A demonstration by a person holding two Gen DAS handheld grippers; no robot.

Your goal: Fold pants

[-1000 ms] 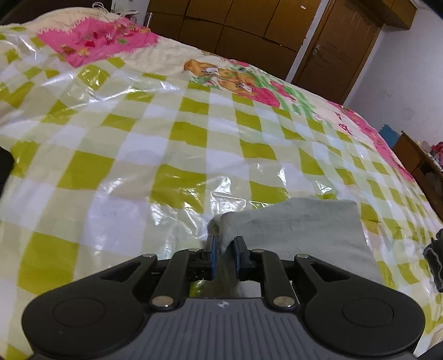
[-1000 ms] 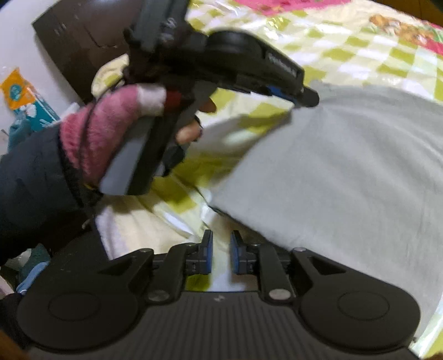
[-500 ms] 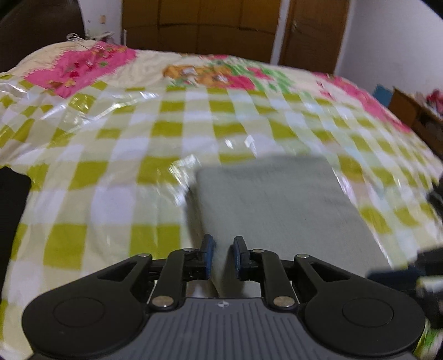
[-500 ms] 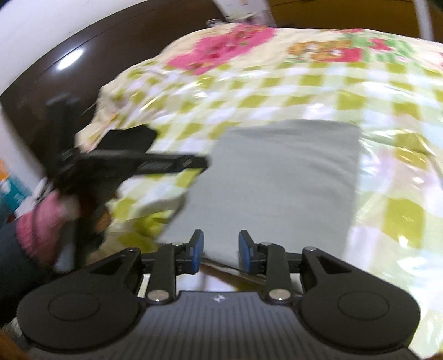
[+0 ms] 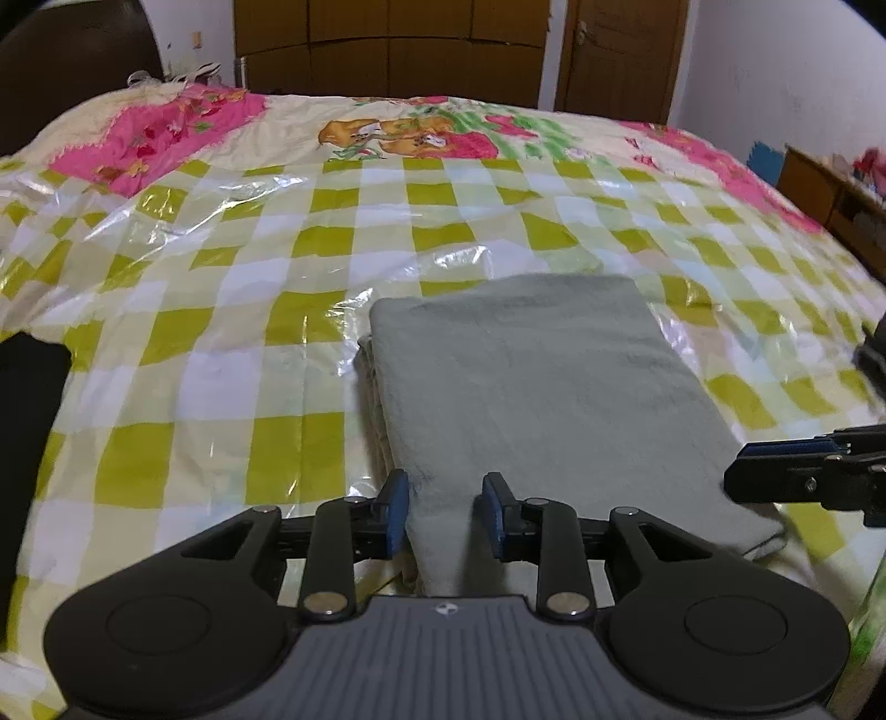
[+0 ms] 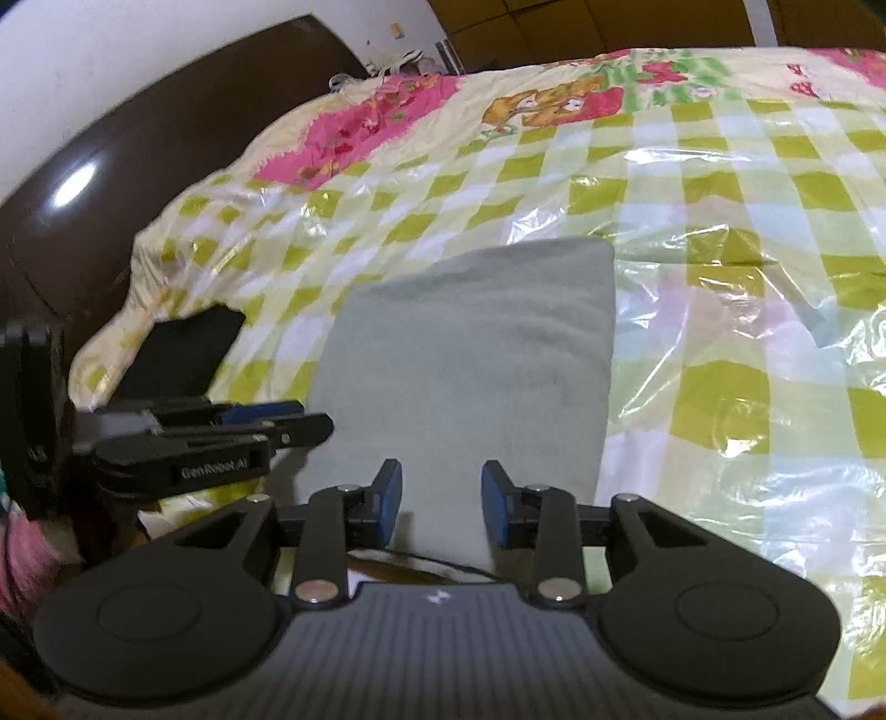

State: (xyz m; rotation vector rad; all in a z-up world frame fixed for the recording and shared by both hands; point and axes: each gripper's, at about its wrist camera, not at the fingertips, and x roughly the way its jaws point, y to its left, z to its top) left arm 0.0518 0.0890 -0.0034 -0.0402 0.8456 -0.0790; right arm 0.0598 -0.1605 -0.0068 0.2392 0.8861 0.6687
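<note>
The grey pants lie folded into a flat rectangle on the checked bed cover; they also show in the right wrist view. My left gripper is open at the near left corner of the pants, its jaws apart and holding nothing. My right gripper is open at the near edge of the pants, empty. The right gripper's fingers show at the right edge of the left wrist view. The left gripper shows at the left of the right wrist view.
The bed carries a yellow-green checked plastic cover over a pink cartoon quilt. A black flat object lies near the bed's left edge. Dark headboard at left, wooden wardrobe behind, low wooden furniture at right.
Both grippers have opened and let go of the pants, which now lie flat and folded. Both have drawn back toward the near edge.
</note>
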